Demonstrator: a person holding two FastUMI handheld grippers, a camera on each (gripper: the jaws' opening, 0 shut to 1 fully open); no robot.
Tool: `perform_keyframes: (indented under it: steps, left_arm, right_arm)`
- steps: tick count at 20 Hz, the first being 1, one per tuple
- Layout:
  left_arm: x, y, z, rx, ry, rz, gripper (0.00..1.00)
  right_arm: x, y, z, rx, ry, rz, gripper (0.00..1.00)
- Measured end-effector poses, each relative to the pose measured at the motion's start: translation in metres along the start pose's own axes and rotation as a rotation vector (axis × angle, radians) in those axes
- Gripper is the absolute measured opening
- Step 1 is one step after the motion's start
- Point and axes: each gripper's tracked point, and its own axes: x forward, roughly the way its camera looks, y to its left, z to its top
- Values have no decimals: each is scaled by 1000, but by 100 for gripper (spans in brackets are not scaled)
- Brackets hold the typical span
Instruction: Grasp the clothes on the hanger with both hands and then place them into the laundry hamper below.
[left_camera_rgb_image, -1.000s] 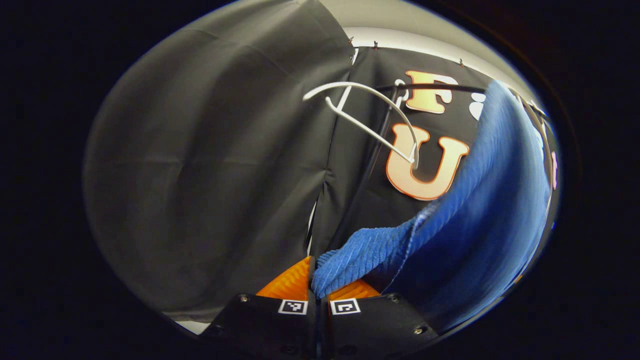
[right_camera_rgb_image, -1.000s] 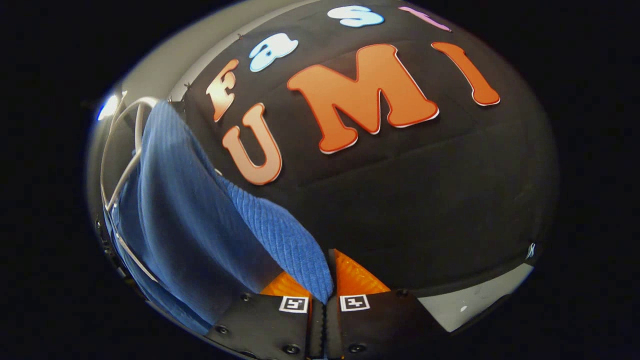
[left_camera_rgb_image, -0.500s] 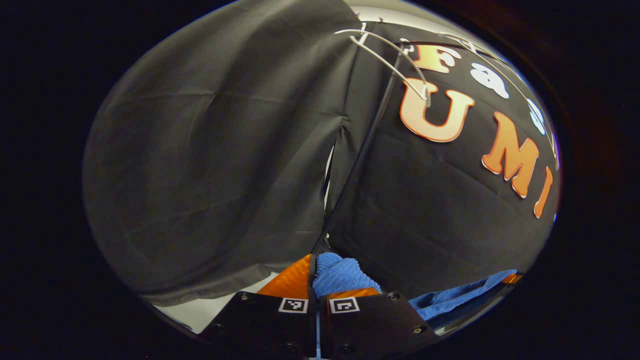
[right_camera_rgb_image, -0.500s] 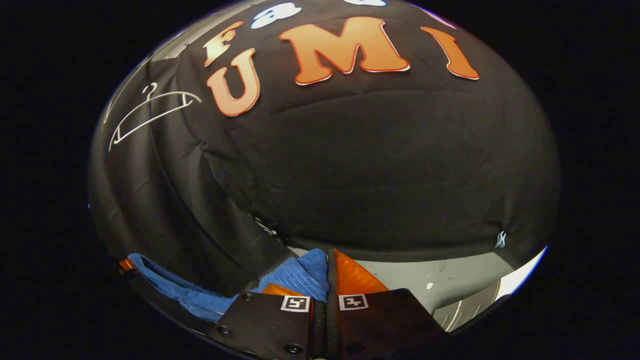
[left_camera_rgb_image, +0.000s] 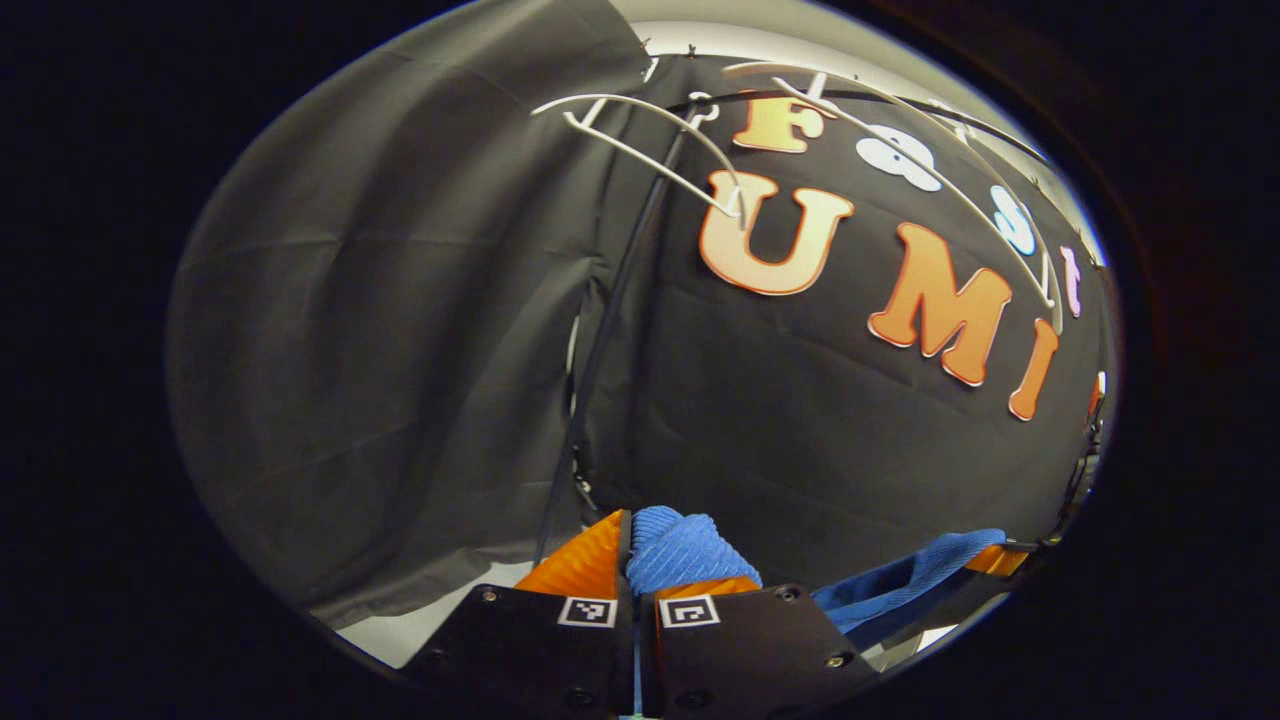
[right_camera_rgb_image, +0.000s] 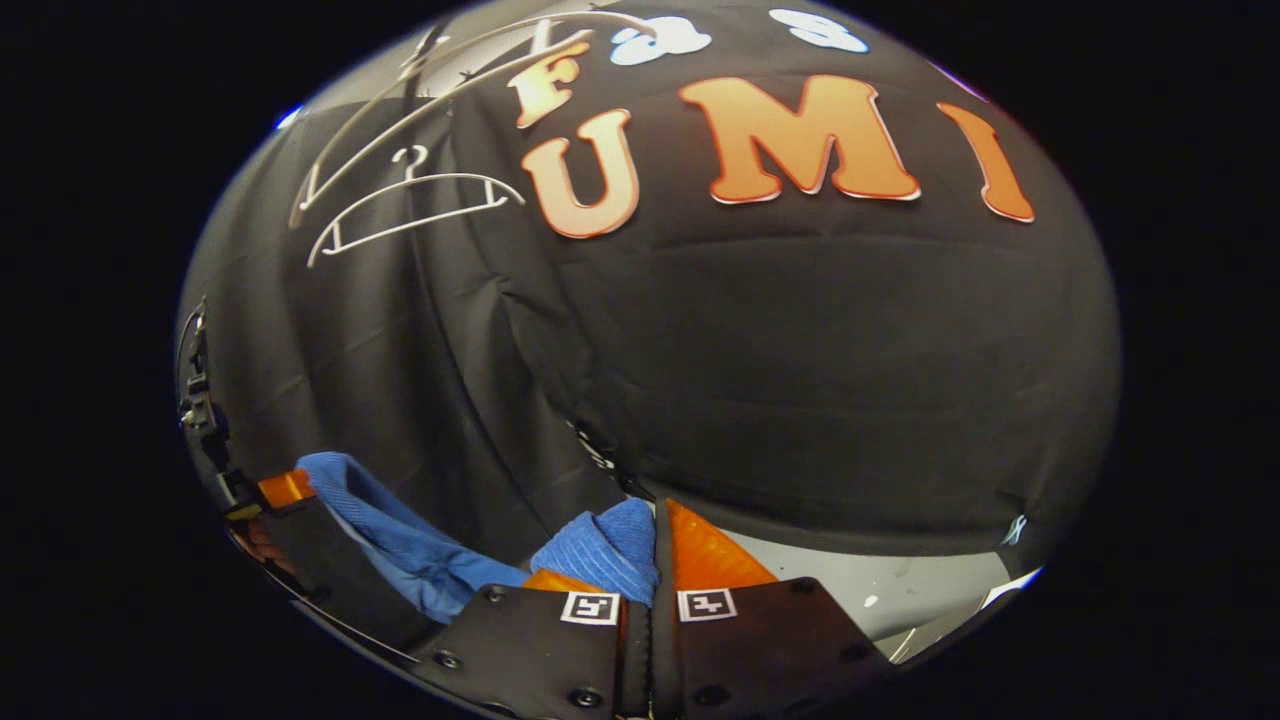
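Note:
A blue ribbed garment (left_camera_rgb_image: 685, 550) is bunched between the fingers of my left gripper (left_camera_rgb_image: 634, 560), which is shut on it. The cloth runs off to the right as a band (left_camera_rgb_image: 915, 575) toward the other gripper at the view's edge. In the right gripper view the same blue garment (right_camera_rgb_image: 605, 548) is pinched in my right gripper (right_camera_rgb_image: 655, 560), also shut, and sags left (right_camera_rgb_image: 400, 535) to the left gripper (right_camera_rgb_image: 285, 488). Two bare white hangers (left_camera_rgb_image: 650, 140) (left_camera_rgb_image: 900, 160) hang high on a dark rail; they show as white hangers (right_camera_rgb_image: 410, 200) in the right gripper view too.
Black cloth walls stand close ahead in both views, meeting at a corner seam with a dark pole (left_camera_rgb_image: 610, 320). A strip of pale floor (right_camera_rgb_image: 880, 580) shows below the cloth's hem. A hand shows behind the left gripper at the right gripper view's lower left.
The blue garment has come off the hanger and dropped low between both grippers, which moved down. In the last half second both views tilted slightly and the bare hangers shifted in view.

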Motion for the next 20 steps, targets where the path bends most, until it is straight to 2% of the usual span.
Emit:
perform_keyframes:
  steps: [4,7,10,12,16,20]
  left_arm:
    - [9,-64,-18,25,55,-123,3]
    - [8,-104,-47,36,135,-219,2]
    - [10,-130,-89,-12,266,-301,2]
    - [13,-136,-120,-13,356,-304,2]
    - [27,-125,-185,60,547,-246,4]
    - [31,-123,-227,88,675,-229,4]
  right_arm:
    - [-1,34,-7,-13,-1,65,8]
    - [2,42,-34,-4,47,82,8]
    - [12,39,-70,-2,130,70,8]
    - [24,27,-108,6,226,31,8]
    - [44,11,-170,87,383,-16,8]
    - [55,-10,-225,123,521,-73,8]
